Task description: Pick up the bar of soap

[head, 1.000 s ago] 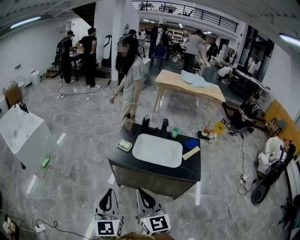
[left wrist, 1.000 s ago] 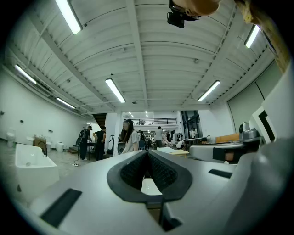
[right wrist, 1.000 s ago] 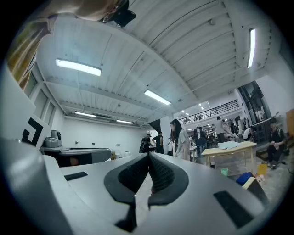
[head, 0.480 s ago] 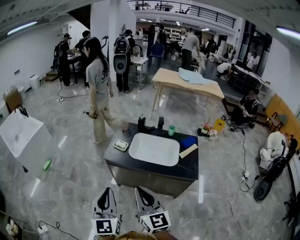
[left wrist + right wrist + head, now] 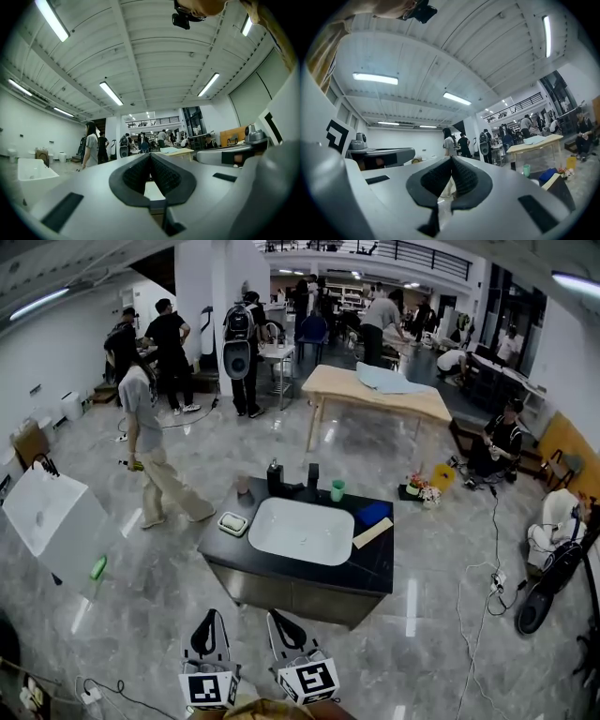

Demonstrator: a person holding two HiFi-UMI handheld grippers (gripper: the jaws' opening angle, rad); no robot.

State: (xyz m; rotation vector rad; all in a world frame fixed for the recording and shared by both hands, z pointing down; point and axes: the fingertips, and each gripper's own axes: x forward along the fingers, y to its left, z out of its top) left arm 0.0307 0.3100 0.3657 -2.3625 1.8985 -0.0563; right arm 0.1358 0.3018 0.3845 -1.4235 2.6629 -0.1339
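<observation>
A pale bar of soap (image 5: 232, 522) lies in a small white dish on the left end of a black counter (image 5: 375, 565), beside a white basin (image 5: 298, 531). My left gripper (image 5: 213, 614) and right gripper (image 5: 274, 616) sit at the bottom of the head view, well short of the counter and side by side. Both are shut with nothing between their pads. In the left gripper view the left gripper (image 5: 150, 157) points towards the counter. The right gripper (image 5: 451, 161) has its tips pressed together in the right gripper view.
The counter also carries a green cup (image 5: 337, 489), a blue cloth (image 5: 374, 514), a flat beige bar (image 5: 373, 532) and black dispensers (image 5: 274, 476). A person (image 5: 150, 446) walks at the left. A white sink unit (image 5: 42, 507) stands far left, a wooden table (image 5: 375, 395) behind.
The person who stood at the counter's far side has walked off to the left. The counter sits slightly higher in view. Both grippers stay shut at the bottom.
</observation>
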